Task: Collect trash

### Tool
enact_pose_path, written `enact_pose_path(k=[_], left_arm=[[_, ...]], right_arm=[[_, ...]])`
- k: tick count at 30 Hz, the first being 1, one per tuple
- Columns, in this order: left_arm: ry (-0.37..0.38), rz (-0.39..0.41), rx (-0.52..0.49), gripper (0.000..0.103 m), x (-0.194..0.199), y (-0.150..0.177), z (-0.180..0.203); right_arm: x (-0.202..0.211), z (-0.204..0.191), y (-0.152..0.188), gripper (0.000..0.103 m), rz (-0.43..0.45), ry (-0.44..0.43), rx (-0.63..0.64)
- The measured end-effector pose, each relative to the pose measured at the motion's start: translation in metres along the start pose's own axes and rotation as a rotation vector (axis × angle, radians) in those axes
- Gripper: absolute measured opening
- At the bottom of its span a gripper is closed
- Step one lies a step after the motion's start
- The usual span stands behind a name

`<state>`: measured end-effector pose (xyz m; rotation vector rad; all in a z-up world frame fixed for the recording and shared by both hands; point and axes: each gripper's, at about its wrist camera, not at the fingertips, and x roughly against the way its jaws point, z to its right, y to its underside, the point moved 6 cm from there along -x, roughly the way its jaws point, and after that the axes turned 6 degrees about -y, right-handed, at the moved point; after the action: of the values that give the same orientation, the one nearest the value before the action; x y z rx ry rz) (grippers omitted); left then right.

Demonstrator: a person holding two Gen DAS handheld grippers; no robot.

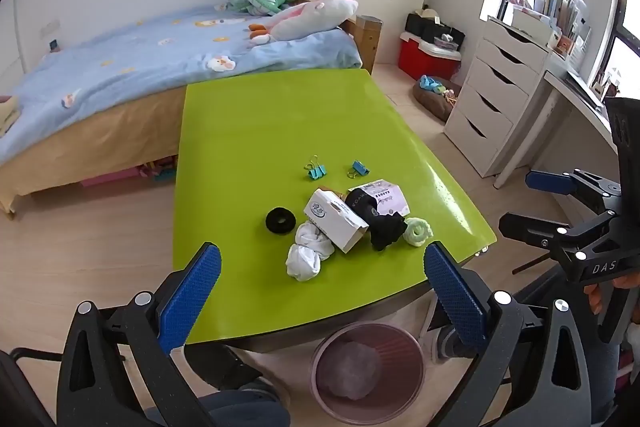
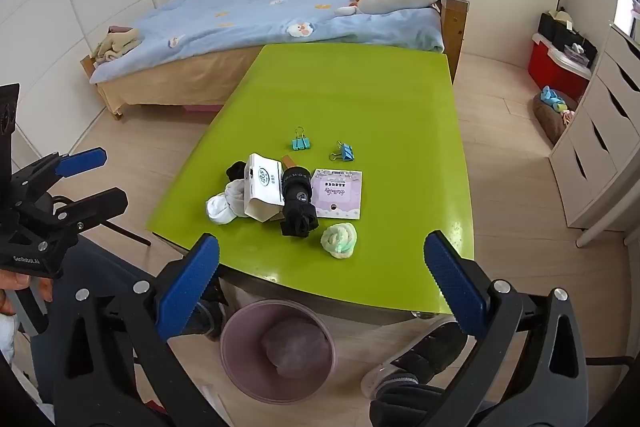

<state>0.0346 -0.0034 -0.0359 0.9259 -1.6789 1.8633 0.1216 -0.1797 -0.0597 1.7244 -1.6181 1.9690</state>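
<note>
Above the near edge of a lime-green table, the left gripper and right gripper hover with blue-padded jaws spread wide, holding nothing. Just beyond them lies a cluster of items: a white cardboard box resting against a white sock bundle and a black sock, a pink printed card beside them, a pale green rolled sock and a black ring. Two blue binder clips sit farther back. On the floor below the table edge stands a pink wastebasket, crumpled wrap inside. A blue-quilted bed fills the background.
</note>
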Motion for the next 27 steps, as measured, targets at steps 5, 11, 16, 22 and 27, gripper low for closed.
enact_pose_path(k=[5, 11, 16, 22, 27], left_arm=[[-0.006, -0.001, -0.002, 0.097, -0.0025, -0.0001, -0.0005], [-0.002, 0.0, -0.005, 0.097, -0.0025, 0.0007, 0.0003], [0.0, 0.0, -0.004, 0.097, -0.0022, 0.0017, 0.0007], [0.0, 0.001, -0.005, 0.097, -0.0022, 0.0015, 0.0003], [-0.002, 0.0, -0.006, 0.097, -0.0026, 0.0021, 0.0002]], right_arm=[[0.0001, 0.0004, 0.001, 0.1, 0.001, -0.005, -0.008], [-0.0053, 0.0045, 0.0008, 0.1, -0.002, -0.004, -0.015], [-0.0041, 0.0043, 0.003, 0.1, -0.003, 0.002, -0.013], [-0.0032, 0.0031, 0.0022, 0.1, 0.001, 0.0, -0.015], [-0.0033, 0.0028, 0.0023, 0.1, -0.001, -0.002, -0.015]])
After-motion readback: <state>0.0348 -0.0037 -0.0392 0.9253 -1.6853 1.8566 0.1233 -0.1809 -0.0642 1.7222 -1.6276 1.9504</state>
